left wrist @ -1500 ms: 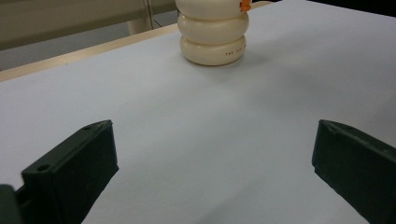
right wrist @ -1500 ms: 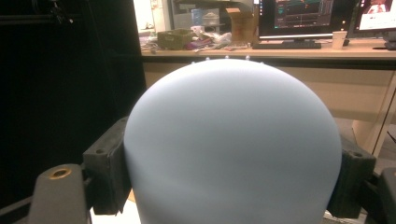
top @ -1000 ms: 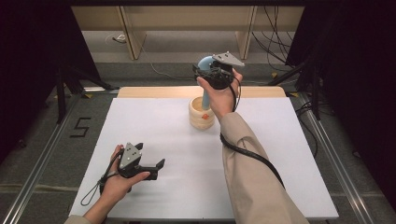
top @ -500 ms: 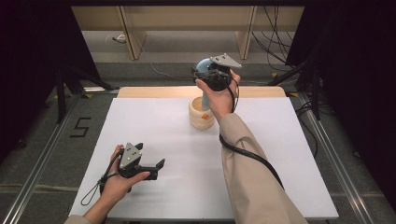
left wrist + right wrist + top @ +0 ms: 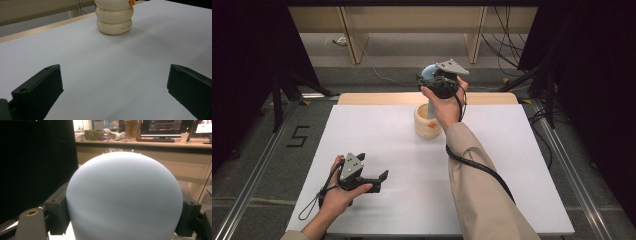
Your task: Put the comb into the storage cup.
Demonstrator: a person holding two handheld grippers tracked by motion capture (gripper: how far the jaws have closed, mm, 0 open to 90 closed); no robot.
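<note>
White tabletop (image 5: 377, 135), wooden strip along its far edge, on grey flooring between dark curtains; a cluttered desk with monitors (image 5: 165, 126) lies beyond. Cream ribbed holder (image 5: 428, 122) stands near the middle of the far edge. Right gripper (image 5: 437, 82), raised above it, has its fingers (image 5: 58, 207) clenched on the pale blue rounded brush head (image 5: 125, 197), handle pointing down into the holder. Left gripper (image 5: 374, 181) rests near the front-left corner, fingers (image 5: 40, 87) spread, released. Risk: the smooth dome may slip, or the handle may snag and tip the holder.
</note>
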